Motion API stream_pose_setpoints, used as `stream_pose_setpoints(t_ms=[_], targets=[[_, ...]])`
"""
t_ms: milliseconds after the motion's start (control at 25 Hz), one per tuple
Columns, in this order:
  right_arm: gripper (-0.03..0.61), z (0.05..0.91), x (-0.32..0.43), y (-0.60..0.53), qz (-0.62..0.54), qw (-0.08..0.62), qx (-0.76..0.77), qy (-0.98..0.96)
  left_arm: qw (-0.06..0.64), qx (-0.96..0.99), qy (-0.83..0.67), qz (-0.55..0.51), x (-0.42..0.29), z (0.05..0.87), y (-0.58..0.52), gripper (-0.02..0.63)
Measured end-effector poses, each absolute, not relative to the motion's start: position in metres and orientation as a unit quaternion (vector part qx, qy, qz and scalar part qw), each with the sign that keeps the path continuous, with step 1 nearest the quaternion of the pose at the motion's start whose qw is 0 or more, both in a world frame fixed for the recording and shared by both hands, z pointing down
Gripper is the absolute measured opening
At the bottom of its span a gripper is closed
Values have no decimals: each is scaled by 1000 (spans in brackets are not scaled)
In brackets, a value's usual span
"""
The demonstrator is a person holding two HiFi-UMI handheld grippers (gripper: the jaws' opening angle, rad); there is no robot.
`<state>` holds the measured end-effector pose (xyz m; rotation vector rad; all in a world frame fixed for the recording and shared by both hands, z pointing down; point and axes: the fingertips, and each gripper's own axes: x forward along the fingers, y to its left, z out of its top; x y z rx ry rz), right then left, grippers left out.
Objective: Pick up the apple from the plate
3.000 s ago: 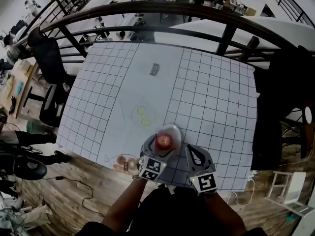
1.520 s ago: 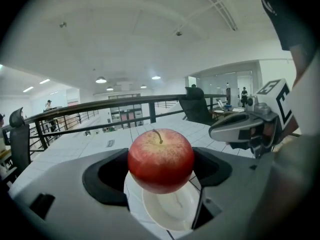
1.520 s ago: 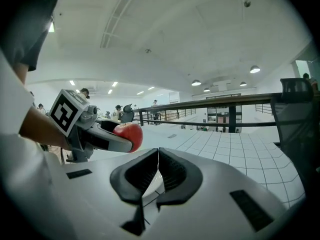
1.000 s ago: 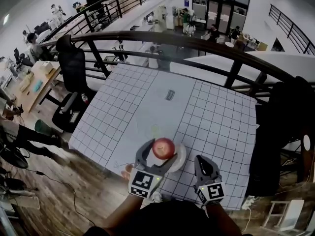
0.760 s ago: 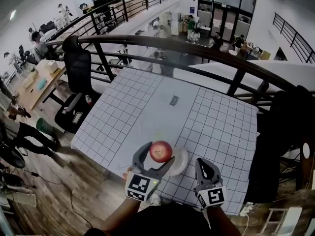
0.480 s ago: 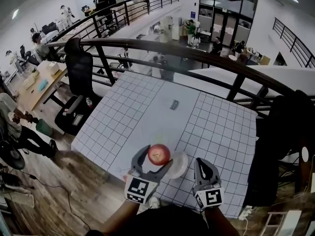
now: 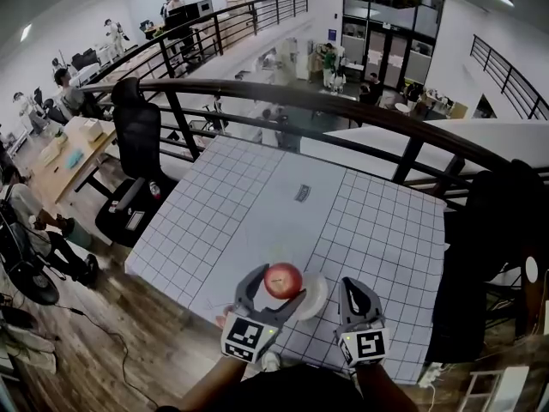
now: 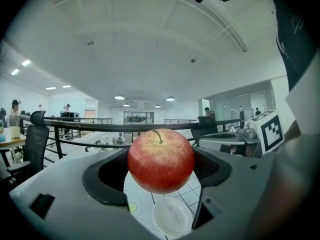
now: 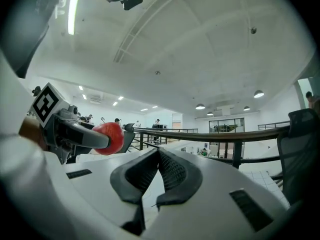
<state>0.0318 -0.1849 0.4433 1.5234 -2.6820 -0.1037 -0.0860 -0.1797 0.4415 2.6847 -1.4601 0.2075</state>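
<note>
A red apple (image 7: 283, 280) with a short stem is held in the air, my left gripper (image 7: 274, 284) shut on it. In the left gripper view the apple (image 8: 161, 160) fills the gap between the two dark jaws, and the empty white plate (image 8: 171, 216) lies on the table below it. From the head view the plate (image 7: 316, 293) sits just right of the apple near the table's front edge. My right gripper (image 7: 353, 298) hangs beside the plate with its jaws pressed together and nothing in them. The right gripper view shows the apple (image 9: 109, 137) at the left.
The white gridded table (image 7: 257, 213) carries a small dark label (image 7: 302, 193) near its middle and a yellow-green round mark (image 8: 132, 207) left of the plate. A black railing (image 7: 343, 110) runs along the table's far side. An office chair (image 7: 137, 144) stands at the left.
The apple has risen off the plate in my left gripper and now hangs above the table. The head view has tilted up. My right gripper has stayed beside the plate.
</note>
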Motion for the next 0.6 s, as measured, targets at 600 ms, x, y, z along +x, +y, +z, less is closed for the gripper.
stream_pose_setpoints(t_ms=[600], targets=[[23,441,22,-187,-53,25,495,-867,43,879,-470,66,-83,442,-180,414]])
